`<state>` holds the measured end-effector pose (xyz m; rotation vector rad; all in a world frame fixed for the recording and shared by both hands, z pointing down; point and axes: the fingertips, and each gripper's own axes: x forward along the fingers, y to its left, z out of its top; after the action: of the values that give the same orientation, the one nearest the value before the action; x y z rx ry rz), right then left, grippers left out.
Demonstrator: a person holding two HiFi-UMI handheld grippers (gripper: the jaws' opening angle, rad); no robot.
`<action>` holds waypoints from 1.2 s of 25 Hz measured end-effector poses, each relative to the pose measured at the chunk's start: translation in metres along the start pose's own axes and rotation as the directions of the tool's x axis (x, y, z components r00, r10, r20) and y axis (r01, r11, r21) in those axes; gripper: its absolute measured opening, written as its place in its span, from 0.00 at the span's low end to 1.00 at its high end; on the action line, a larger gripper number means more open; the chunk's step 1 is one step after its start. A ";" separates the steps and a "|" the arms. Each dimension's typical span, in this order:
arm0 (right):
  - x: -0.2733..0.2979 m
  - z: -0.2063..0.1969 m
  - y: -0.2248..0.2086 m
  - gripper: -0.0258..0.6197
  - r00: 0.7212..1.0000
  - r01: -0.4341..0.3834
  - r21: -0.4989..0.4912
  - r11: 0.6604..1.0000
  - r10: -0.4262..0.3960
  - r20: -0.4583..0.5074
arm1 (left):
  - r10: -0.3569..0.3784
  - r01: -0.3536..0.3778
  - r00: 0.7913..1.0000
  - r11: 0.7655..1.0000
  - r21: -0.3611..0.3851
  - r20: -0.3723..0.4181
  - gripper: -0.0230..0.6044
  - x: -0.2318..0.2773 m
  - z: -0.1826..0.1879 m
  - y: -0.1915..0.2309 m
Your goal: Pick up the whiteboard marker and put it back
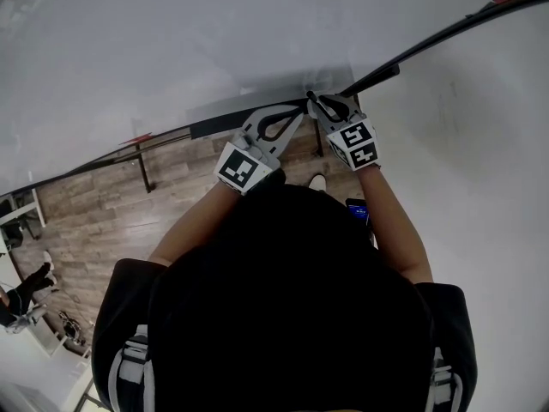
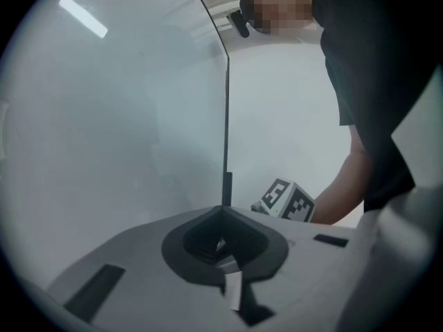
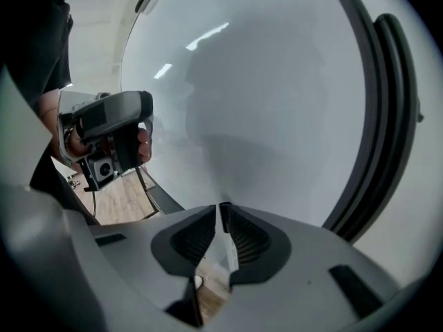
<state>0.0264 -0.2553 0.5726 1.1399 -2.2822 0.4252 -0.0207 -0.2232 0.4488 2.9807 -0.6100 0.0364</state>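
Facing: whiteboard (image 1: pixel 171 50) corner.
L tongs (image 2: pixel 223 209): pressed together, empty.
R tongs (image 3: pixel 220 207): slightly spread, nothing pinched.
Marker (image 1: pixel 373 80): prob. dark rod, axis along board edge.

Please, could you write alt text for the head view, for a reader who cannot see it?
From above, a person in black holds the left gripper and the right gripper at the lower edge of a whiteboard, their tips close together. A wooden floor shows beneath the board.

The person's head (image 1: pixel 292 299) hides whatever lies under it in the head view, the whiteboard (image 1: pixel 171 41) runs off that view's top and left edges, and the dark speck (image 3: pixel 224 205) between the right gripper's (image 3: pixel 220 210) slightly parted tips is too small to tell.
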 end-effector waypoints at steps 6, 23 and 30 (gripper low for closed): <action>0.012 -0.009 -0.001 0.17 0.998 0.024 -0.037 0.999 -0.027 -0.064 | -0.036 0.036 0.999 0.999 -0.009 0.002 0.04 0.001 0.003 -0.002; 0.023 -0.009 -0.003 0.14 0.998 0.043 -0.035 0.998 -0.044 -0.043 | -0.061 0.061 0.998 0.997 -0.041 -0.007 0.04 0.000 -0.001 0.007; -0.001 0.012 -0.004 0.14 0.998 0.046 -0.027 0.999 -0.045 0.031 | -0.072 0.071 0.997 0.997 -0.030 -0.011 0.04 0.008 -0.002 -0.003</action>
<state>0.0264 -0.2625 0.5625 1.1899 -2.2765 0.3603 -0.0118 -0.2236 0.4506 2.9691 -0.4975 0.0399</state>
